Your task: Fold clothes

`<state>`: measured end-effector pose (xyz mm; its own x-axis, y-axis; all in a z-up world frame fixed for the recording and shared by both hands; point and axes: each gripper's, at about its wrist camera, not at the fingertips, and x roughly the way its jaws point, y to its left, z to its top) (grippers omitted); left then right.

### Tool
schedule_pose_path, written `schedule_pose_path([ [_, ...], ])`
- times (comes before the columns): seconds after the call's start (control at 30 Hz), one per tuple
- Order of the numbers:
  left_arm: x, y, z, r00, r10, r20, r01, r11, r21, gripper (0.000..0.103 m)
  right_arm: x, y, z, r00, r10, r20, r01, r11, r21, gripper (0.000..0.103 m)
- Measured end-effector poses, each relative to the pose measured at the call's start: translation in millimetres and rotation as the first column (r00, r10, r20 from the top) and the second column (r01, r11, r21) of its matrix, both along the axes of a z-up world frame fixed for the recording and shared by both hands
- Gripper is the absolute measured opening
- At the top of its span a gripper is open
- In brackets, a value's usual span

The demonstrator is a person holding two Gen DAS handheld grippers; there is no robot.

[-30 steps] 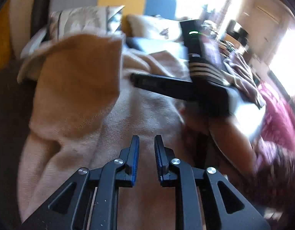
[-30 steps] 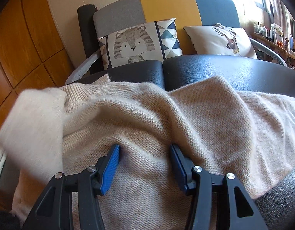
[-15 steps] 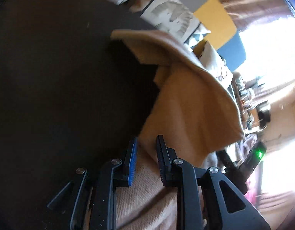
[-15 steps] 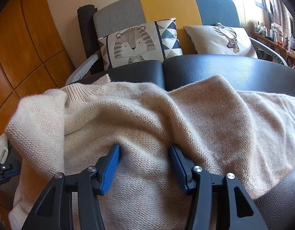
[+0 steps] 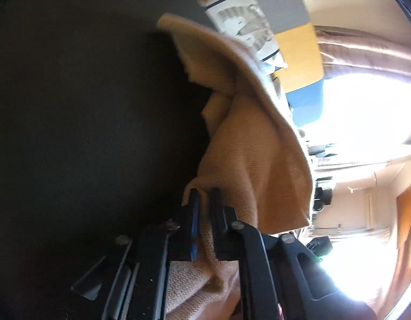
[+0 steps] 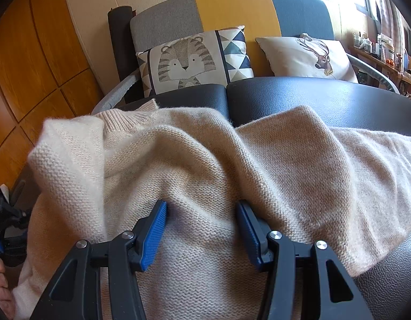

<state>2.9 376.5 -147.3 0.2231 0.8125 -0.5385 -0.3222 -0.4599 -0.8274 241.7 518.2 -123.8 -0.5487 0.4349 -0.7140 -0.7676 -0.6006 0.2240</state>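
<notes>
One fuzzy beige knit sweater (image 6: 205,160) drapes black leather cushions (image 6: 325,98); left gripper (image 5: 204,200) pinches its edge, right gripper (image 6: 202,221) spread wide atop.

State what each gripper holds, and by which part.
The left gripper pinches a fold at the beige sweater's edge. The right gripper is open, its tips resting on the sweater's middle, holding nothing.

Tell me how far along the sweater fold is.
Early. Done: the beige sweater is laid across the black sofa seat. In hand: the left gripper is shut on a sweater edge; the right gripper rests open on its middle. Left: the fabric lies rumpled, with no finished fold visible.
</notes>
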Motion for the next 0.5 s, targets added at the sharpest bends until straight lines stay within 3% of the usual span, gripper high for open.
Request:
schedule_pose_path([
  [0.13, -0.4, -11.5, 47.7, 0.989, 0.05, -0.142, -0.038, 0.996, 0.087, 0.005, -1.1, -0.5, -0.5, 1.0, 0.0, 0.0, 0.0, 1.0, 0.003, 0.053],
  [0.27, -2.9, -32.8, 108.9, 0.946, 0.126, -0.298, -0.067, 0.977, 0.2, 0.0, -0.9, -0.2, -1.0, 1.0, 0.0, 0.001, 0.0, 1.0, 0.004, 0.053],
  [0.33, 1.2, -49.2, 138.7, 0.905, 0.189, -0.38, -0.088, 0.959, 0.268, 0.0, -1.3, -1.0, -1.8, 1.0, -0.001, 0.001, 0.001, 1.0, 0.005, 0.053],
  [0.4, 11.9, -66.9, 167.5, 0.841, 0.255, -0.477, -0.102, 0.94, 0.324, 0.0, -1.3, -1.0, -2.2, 1.0, 0.0, 0.001, 0.0, 1.0, 0.005, 0.053],
  [0.47, 14.5, -76.7, 183.0, 0.787, 0.262, -0.559, -0.082, 0.942, 0.326, 0.0, -1.2, -1.2, -2.8, 1.0, -0.001, 0.002, 0.001, 1.0, 0.006, 0.053],
  [0.5, 17.4, -73.7, 182.5, 0.778, 0.237, -0.582, -0.068, 0.953, 0.296, 0.0, -1.4, -1.1, -3.0, 1.0, -0.001, 0.003, 0.001, 1.0, 0.006, 0.053],
])
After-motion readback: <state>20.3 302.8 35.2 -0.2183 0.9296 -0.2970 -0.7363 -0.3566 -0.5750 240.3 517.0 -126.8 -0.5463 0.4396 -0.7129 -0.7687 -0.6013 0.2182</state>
